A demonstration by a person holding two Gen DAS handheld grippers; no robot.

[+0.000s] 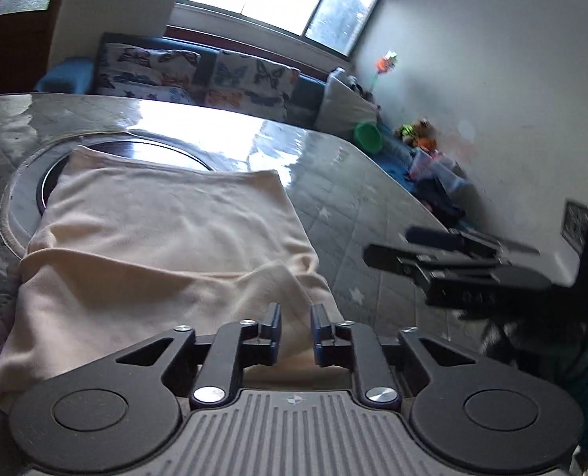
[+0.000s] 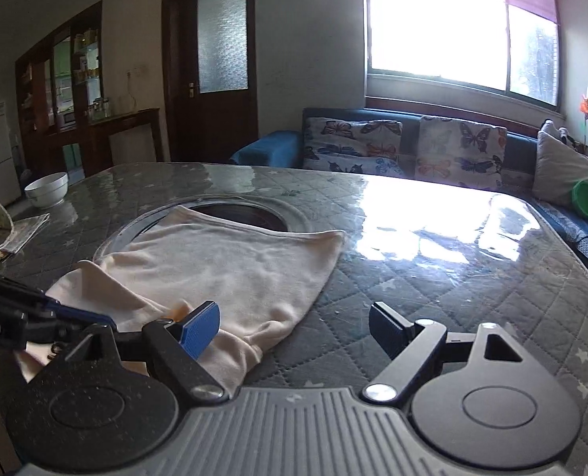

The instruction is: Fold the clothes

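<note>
The left gripper [image 1: 296, 331] is held low over the near edge of the cream-coloured soft cotton garment [image 1: 167, 246], probably so that this edge can be taken for the next fold. Its jaws stand a narrow gap apart, and the cloth is seen between and below them, but it cannot be told if it is pinched. The garment lies directly ahead of this gripper on the grey quilted table cover under clear glossy plastic [image 1: 345, 214], its far part over a dark round recess [image 1: 135, 150]. It is already doubled, with soft wrinkles and a loose flap at the near corner. The right gripper [image 2: 294, 327] is held wide open and empty, the garment's near right corner lying just beside its left finger.
</note>
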